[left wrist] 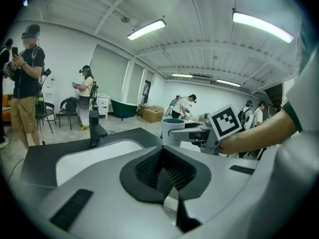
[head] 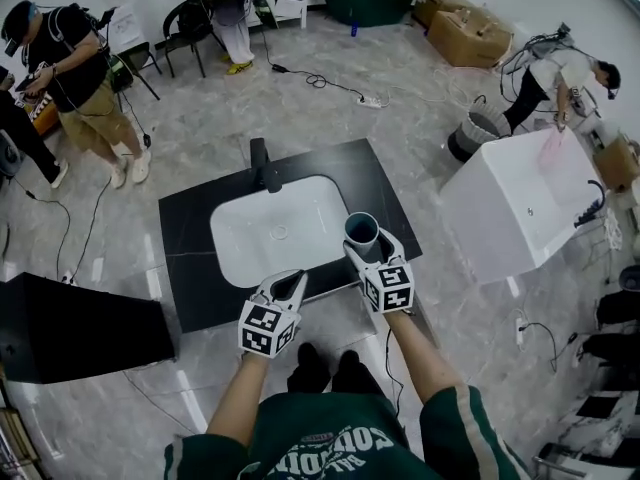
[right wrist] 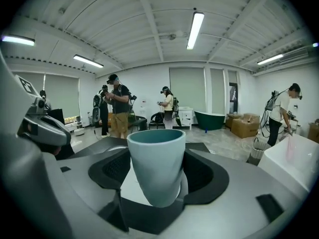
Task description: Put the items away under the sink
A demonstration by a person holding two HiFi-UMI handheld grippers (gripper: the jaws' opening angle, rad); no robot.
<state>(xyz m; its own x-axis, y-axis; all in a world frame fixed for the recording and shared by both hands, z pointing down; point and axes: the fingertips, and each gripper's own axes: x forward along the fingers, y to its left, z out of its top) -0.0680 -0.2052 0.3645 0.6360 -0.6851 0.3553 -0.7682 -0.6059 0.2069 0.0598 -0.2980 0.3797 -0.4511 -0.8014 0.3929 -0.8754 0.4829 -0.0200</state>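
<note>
A pale teal cup (right wrist: pixel 155 168) stands upright between the jaws of my right gripper (right wrist: pixel 157 176), which is shut on it. In the head view the cup (head: pixel 361 230) hangs over the right side of the white sink basin (head: pixel 250 236), held by the right gripper (head: pixel 366 248). My left gripper (head: pixel 290 286) is at the front edge of the black countertop (head: pixel 190 218), its jaws shut with nothing between them. From the left gripper view, the left gripper (left wrist: pixel 164 176) points across the basin (left wrist: pixel 94 156), and the cup (left wrist: pixel 173 128) shows ahead to the right.
A black faucet (head: pixel 264 166) stands behind the basin. A white bathtub-like unit (head: pixel 520 206) sits to the right, a black box (head: pixel 75 328) to the left. Several people stand around the room; cables lie on the tiled floor.
</note>
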